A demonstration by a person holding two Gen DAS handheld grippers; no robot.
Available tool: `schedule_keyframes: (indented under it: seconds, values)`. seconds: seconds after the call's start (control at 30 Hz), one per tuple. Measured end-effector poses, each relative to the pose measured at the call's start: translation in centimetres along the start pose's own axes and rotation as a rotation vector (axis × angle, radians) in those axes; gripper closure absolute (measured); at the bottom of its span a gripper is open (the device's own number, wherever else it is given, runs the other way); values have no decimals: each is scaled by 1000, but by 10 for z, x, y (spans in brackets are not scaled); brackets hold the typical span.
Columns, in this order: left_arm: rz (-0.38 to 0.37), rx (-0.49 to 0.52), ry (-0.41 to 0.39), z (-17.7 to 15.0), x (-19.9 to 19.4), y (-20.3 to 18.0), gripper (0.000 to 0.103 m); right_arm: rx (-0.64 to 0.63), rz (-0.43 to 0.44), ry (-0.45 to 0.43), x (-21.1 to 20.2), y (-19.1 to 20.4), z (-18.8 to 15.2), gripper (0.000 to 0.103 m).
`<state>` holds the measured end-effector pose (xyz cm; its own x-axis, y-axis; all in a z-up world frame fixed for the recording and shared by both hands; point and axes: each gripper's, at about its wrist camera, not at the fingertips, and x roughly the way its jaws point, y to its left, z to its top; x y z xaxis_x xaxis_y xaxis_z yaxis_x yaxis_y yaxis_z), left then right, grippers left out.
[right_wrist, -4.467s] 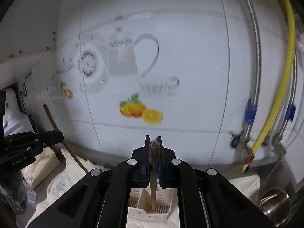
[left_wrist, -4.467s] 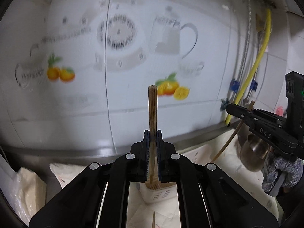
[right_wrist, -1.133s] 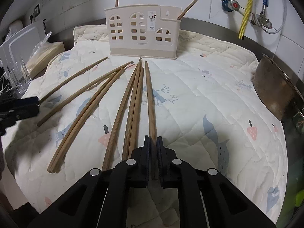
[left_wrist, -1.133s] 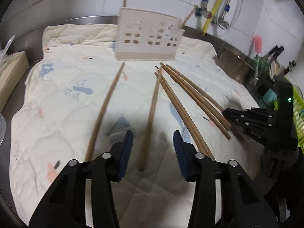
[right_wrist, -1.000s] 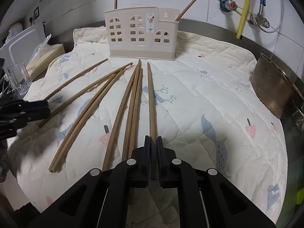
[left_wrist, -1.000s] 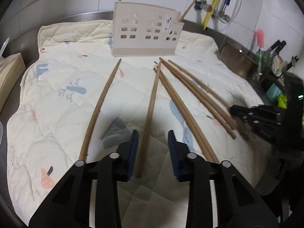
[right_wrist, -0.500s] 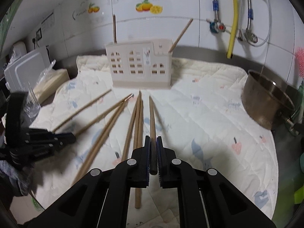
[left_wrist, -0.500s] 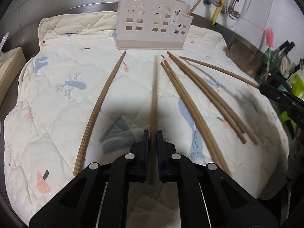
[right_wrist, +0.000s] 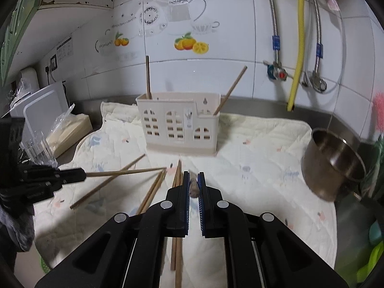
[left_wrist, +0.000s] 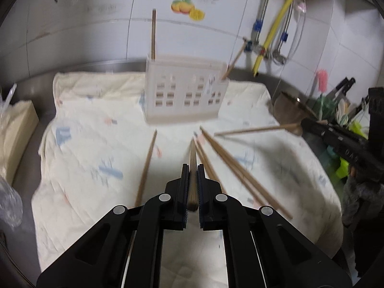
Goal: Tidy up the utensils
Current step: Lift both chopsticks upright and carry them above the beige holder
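- While its two black ribbed fingers press together at the lower centre of the left wrist frame, the left gripper (left_wrist: 191, 187) clamps a round wooden chopstick (left_wrist: 192, 165) that points forward toward the holder (left_wrist: 184, 96).
- At the bottom centre of the right wrist frame, the right gripper (right_wrist: 193, 187) pinches another chopstick (right_wrist: 193, 188) between blue-lined fingers, seen end-on as a short brown stub.
- Near the top centre of both frames stands the holder, a cream plastic box with arched and square cut-outs; one stick (right_wrist: 147, 78) rises straight from its left end and a second one (right_wrist: 230, 91) leans out at its right.
- More loose sticks (right_wrist: 153, 190) lie fanned on a quilted, pale printed cloth (right_wrist: 264, 168) in mid-frame.
- At the right edge of the right wrist frame a shiny steel pot (right_wrist: 332, 165) sits tilted beside the cloth.
- Behind everything, glossy white tiles (right_wrist: 216, 4) carry fruit and teapot prints.
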<state>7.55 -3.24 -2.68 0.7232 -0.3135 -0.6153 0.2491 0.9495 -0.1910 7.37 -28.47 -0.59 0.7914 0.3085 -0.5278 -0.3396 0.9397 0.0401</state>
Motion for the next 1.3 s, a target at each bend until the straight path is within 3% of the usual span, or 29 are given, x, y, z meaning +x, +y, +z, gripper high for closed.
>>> schedule_keyframes:
  seconds: [0.4, 0.77, 0.93, 1.03, 1.3]
  values:
    - [-9, 79, -50, 69, 2, -12, 98, -34, 13, -4, 15, -6, 66, 97]
    - [-39, 132, -144, 138, -33, -18, 98, -98, 2, -55, 6, -9, 141, 97]
    - [-13, 144, -223, 173, -53, -18, 98, -97, -7, -102, 0, -12, 173, 97]
    - [46, 161, -258, 192, -54, -16, 98, -91, -1, -127, -1, -12, 190, 97]
    - [83, 137, -170, 206, -8, 2, 98, -95, -9, -131, 24, -8, 207, 97]
